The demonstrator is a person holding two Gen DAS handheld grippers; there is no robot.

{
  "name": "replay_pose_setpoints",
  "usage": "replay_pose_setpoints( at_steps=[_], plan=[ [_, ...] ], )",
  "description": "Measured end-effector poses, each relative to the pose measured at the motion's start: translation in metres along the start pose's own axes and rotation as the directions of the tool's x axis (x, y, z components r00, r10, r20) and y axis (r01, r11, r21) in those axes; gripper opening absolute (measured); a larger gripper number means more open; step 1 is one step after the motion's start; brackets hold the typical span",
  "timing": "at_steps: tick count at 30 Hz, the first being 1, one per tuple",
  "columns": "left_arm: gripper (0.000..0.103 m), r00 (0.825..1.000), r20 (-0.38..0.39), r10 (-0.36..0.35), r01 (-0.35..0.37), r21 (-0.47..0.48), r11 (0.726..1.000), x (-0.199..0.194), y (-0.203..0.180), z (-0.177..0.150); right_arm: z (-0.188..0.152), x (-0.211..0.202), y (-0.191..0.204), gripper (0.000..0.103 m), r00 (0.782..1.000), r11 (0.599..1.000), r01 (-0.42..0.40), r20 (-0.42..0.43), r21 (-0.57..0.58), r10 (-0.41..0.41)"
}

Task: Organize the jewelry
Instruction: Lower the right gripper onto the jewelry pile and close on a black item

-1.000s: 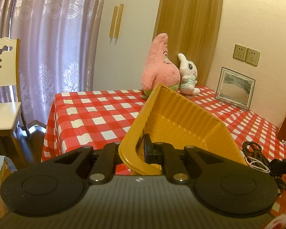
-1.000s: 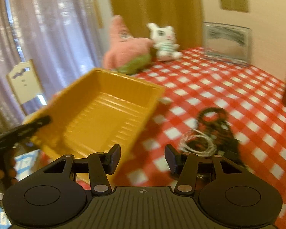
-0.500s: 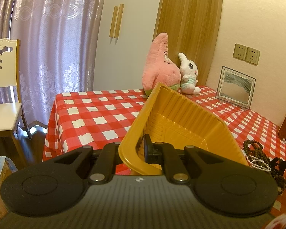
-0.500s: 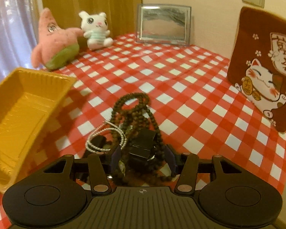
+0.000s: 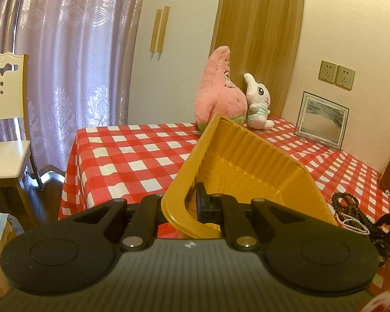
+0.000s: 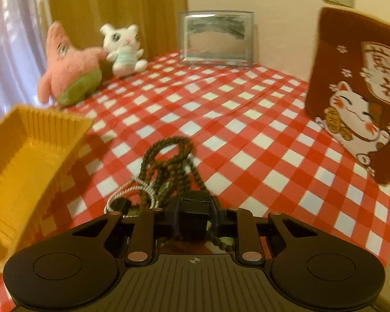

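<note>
My left gripper is shut on the near rim of a yellow ribbed plastic tray, which it holds tilted above the checked table. The same tray shows at the left of the right wrist view. To its right on the cloth lies a tangle of brown bead strings and a white bead string. My right gripper is low over this pile. Its jaws are closing, and the pads sit against a small black block among the beads.
A pink star plush and a white bunny plush stand at the table's far side. A framed picture leans on the wall, with a brown cat cushion at the right. A white chair stands off the table's left edge.
My right gripper swung right, away from the tray, came down over the bead pile and narrowed its jaws around the black block. The left gripper and the tray stayed still.
</note>
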State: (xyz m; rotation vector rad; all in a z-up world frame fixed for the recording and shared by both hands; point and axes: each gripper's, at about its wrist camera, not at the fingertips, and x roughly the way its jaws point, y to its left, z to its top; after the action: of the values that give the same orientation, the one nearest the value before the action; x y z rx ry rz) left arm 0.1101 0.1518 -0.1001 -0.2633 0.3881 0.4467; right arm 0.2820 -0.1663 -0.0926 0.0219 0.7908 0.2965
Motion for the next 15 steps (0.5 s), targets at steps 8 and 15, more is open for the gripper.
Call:
replay_pose_setpoints(
  at_steps=[8,15],
  plan=[
    [0.009,1.000,0.002,-0.001,0.001,0.001,1.000,0.000,0.001,0.001,0.013,-0.032,-0.034,0.023,0.999,0.996,0.013,0.030,0.094,-0.016],
    [0.009,1.000,0.002,-0.002,0.002,0.003,1.000,-0.001,0.000,0.002,0.022,-0.064,-0.048,0.023,0.997,0.992,0.012,0.070,0.128,-0.021]
  ],
)
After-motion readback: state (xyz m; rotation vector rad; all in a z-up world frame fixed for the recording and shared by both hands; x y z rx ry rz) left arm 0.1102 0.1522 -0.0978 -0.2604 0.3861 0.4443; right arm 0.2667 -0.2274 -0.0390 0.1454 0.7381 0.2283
